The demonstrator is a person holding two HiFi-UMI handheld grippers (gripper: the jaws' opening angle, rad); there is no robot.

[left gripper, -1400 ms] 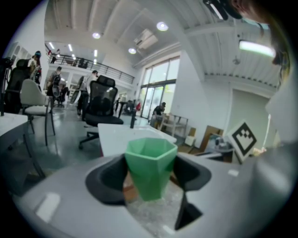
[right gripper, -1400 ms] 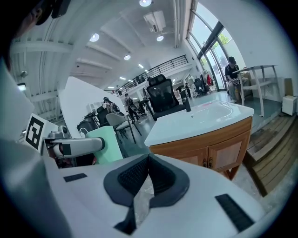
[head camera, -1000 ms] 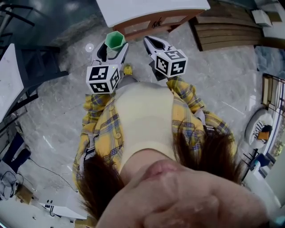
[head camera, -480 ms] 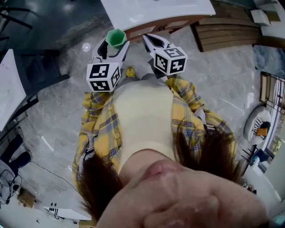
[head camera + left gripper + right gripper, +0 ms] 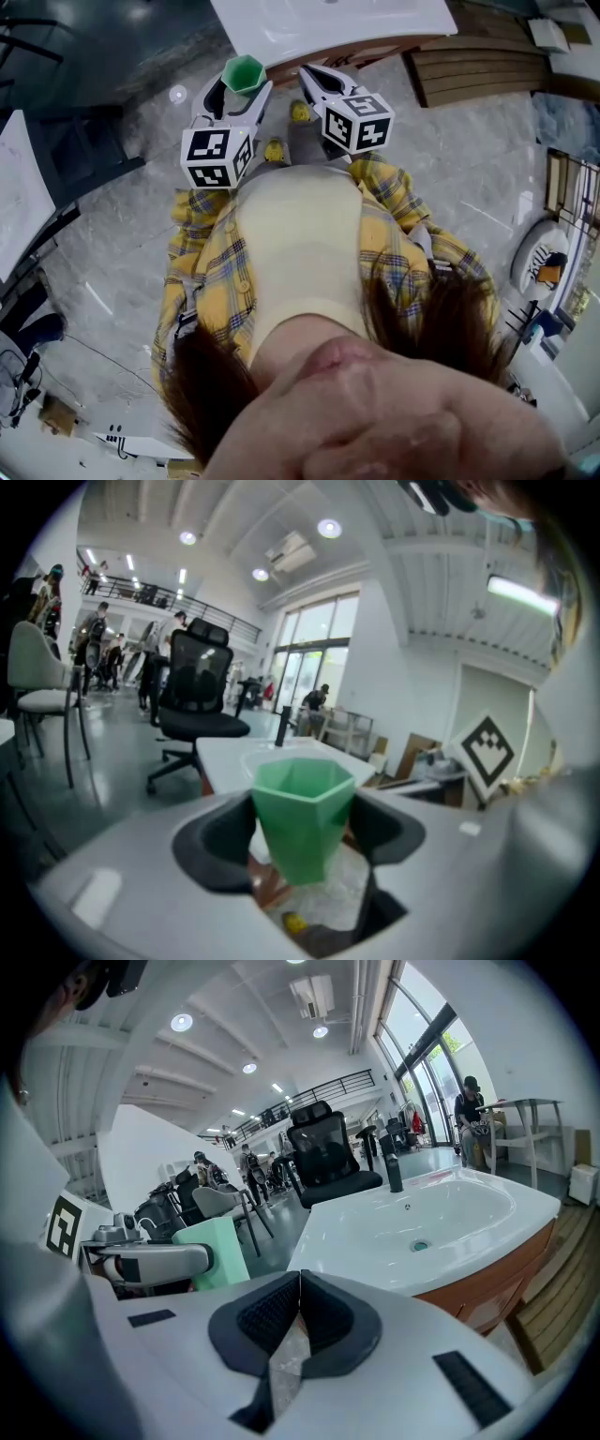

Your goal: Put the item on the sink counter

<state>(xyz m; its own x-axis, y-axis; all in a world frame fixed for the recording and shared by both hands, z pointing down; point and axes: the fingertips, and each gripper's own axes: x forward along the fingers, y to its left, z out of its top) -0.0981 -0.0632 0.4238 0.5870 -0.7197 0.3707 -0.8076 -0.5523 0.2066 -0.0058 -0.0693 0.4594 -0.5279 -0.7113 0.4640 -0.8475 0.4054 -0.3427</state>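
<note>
Being held upright in the left tool (image 5: pixel 302 829), jaws clamped on it, green cup (image 5: pixel 302 813), near the white bench's (image 5: pixel 375 23) edge, right tool (image 5: pixel 297 1288) alongside, jaws pressed together, nothing gripped.

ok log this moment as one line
left gripper: shut on green cup | right gripper: shut, empty | sink counter: ahead, cup not yet on it

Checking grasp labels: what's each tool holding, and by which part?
Left tool grips the green cup by its side walls, below the rim. Right tool is shut, empty.
</note>
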